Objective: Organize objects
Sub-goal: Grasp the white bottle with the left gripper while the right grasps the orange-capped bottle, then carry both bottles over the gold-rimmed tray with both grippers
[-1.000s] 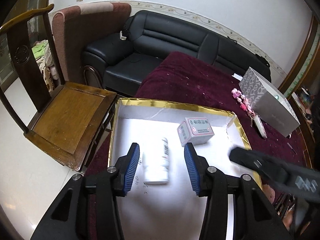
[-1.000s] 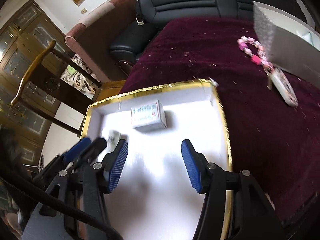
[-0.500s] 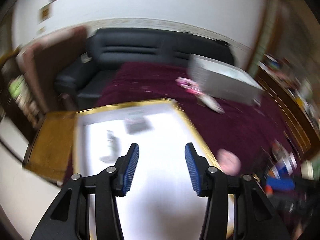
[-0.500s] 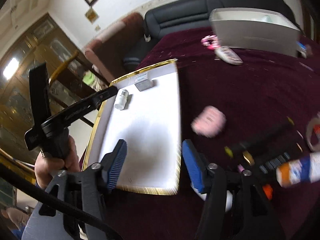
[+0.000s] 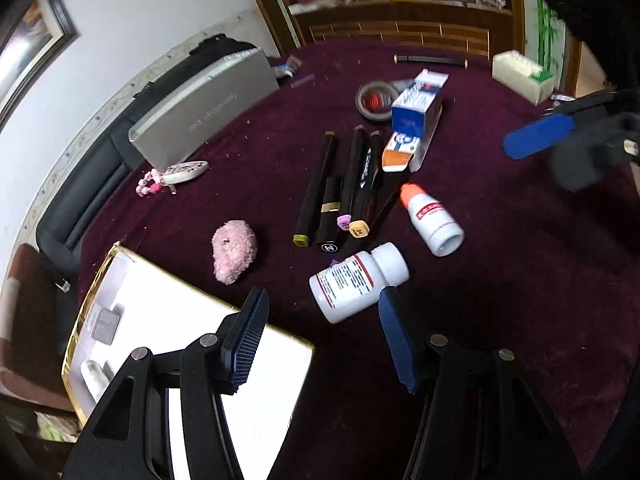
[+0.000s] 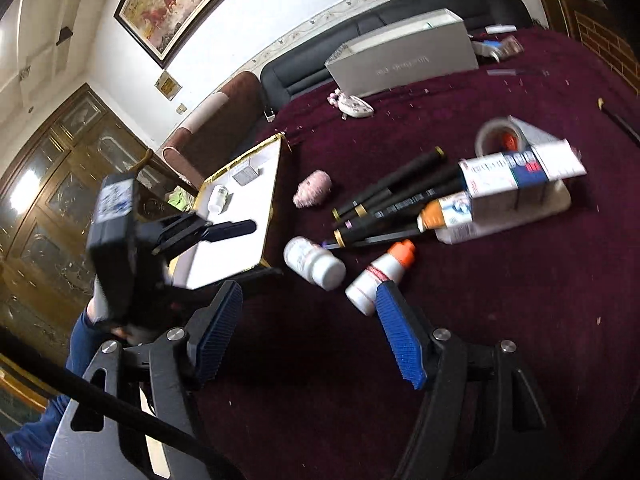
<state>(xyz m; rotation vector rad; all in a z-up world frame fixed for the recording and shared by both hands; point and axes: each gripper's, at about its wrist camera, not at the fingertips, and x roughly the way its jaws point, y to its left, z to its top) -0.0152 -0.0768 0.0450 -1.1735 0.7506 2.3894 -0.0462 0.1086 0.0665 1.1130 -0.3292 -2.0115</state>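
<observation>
My left gripper (image 5: pixel 320 340) hangs over the burgundy cloth by the corner of the gold-rimmed white tray (image 5: pixel 120 264). Its jaws are opening, with nothing between them. A white pill bottle (image 5: pixel 356 282) lies on its side just ahead of it. My right gripper (image 6: pixel 310 334) is also opening and empty, with the pill bottle (image 6: pixel 314 262) and an orange-capped bottle (image 6: pixel 380 276) in front of it. Dark markers (image 5: pixel 344 188), a blue-and-white carton (image 5: pixel 416 112) and a pink fuzzy ball (image 5: pixel 234 250) lie beyond. The tray holds a grey box (image 5: pixel 106 322) and a small white bottle (image 5: pixel 94 376).
A silver box (image 5: pixel 204 108) stands at the back, with a pink beaded keychain (image 5: pixel 176 174) in front of it. A tape roll (image 5: pixel 372 100) sits behind the carton and a white box (image 5: pixel 520 76) at the far right. A black sofa (image 6: pixel 400 28) lies beyond the table.
Both grippers have swung from above the white tray to the right, over the cloth with the loose objects. The left view has rolled strongly. Both pairs of jaws stand wider than before.
</observation>
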